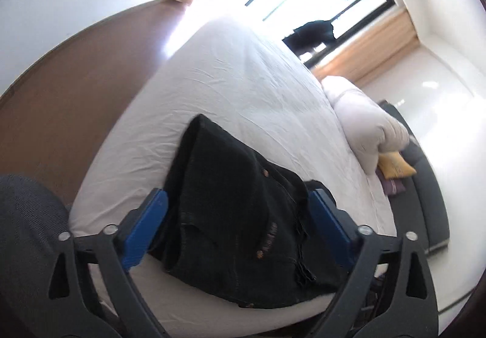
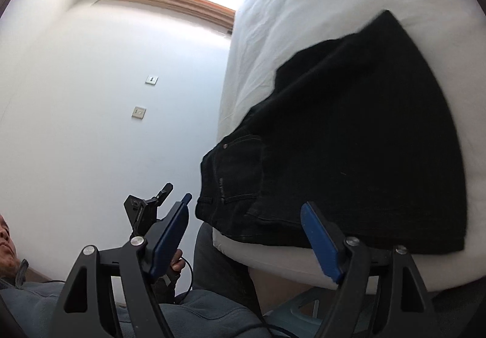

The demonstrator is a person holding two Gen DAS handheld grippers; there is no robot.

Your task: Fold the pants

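Pants (image 1: 237, 216), black denim jeans, lie folded into a compact stack at the near edge of the bed (image 1: 243, 89), one corner reaching up onto the white sheet and the waistband end just overhanging the mattress edge in the right wrist view. Left gripper (image 1: 237, 210): blue-padded fingers (image 1: 145, 225) spread wide either side of the stack, with no pad pressing on cloth. Right gripper (image 2: 246, 234): fingers (image 2: 319, 244) likewise released, apart from the denim, with nothing between them.

Judged stage: the fold appears complete or nearly so, and both tools look clear of the garment. To finish well, any remaining touch should be a flat press along the top layer, not a pinch, so that the stacked layers do not slide; the overhanging end would be better nudged fully onto the mattress.

Materials: the denim is heavy, matte and stiff enough to hold a crease, with copper rivets, a back pocket (image 2: 240, 168) and a small leather-like label visible. The sheet is thin, lightly wrinkled cotton over a soft mattress. A puffy white duvet (image 1: 364, 125) is bundled at the far side.
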